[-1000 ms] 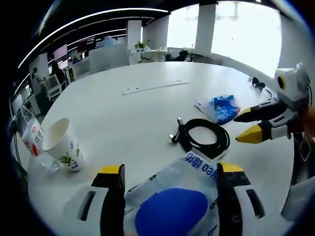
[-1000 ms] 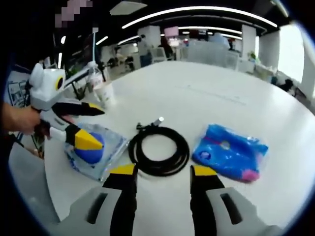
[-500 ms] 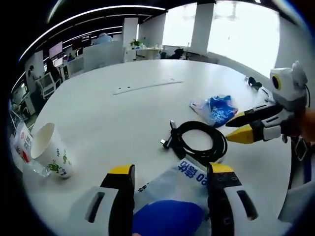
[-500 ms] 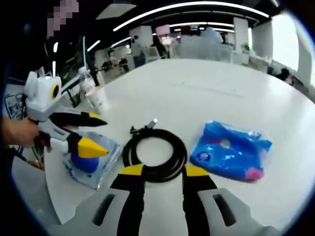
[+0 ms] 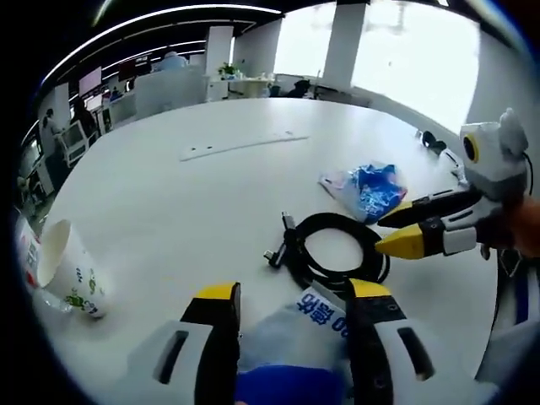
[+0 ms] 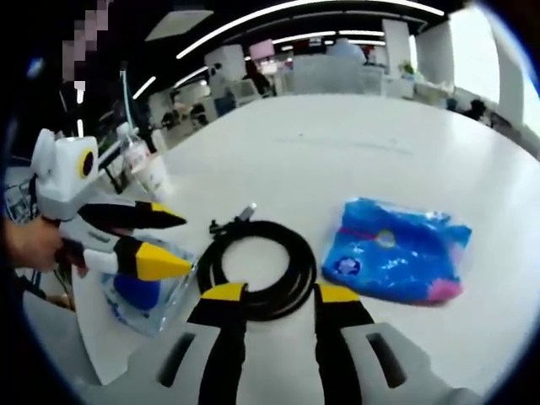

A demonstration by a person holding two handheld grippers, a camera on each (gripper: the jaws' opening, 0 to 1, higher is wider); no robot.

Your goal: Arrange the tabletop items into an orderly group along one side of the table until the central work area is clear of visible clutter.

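Observation:
In the left gripper view my left gripper (image 5: 294, 291) stands low over the white table (image 5: 169, 194). Its jaws press on both sides of a clear packet (image 5: 291, 359) with a blue round thing inside. A black coiled cable (image 5: 299, 253) lies just beyond it, and a blue crinkled packet (image 5: 371, 187) farther off. My right gripper (image 5: 390, 228) comes in from the right, open, with its tips at the coil's edge. In the right gripper view the right gripper (image 6: 280, 294) straddles the near arc of the cable (image 6: 308, 261). The blue packet (image 6: 396, 261) lies to its right. The left gripper (image 6: 173, 245) is over the clear packet (image 6: 135, 295).
A paper cup (image 5: 72, 270) stands at the table's left edge beside a bottle (image 6: 131, 152). A flat white strip (image 5: 240, 145) lies across the far middle of the table. Desks, chairs and people are beyond the table.
The left jaws have drawn in on the clear packet, which now looks bunched between them. The right jaws narrowed around the cable's near arc. Both cameras have shifted slightly.

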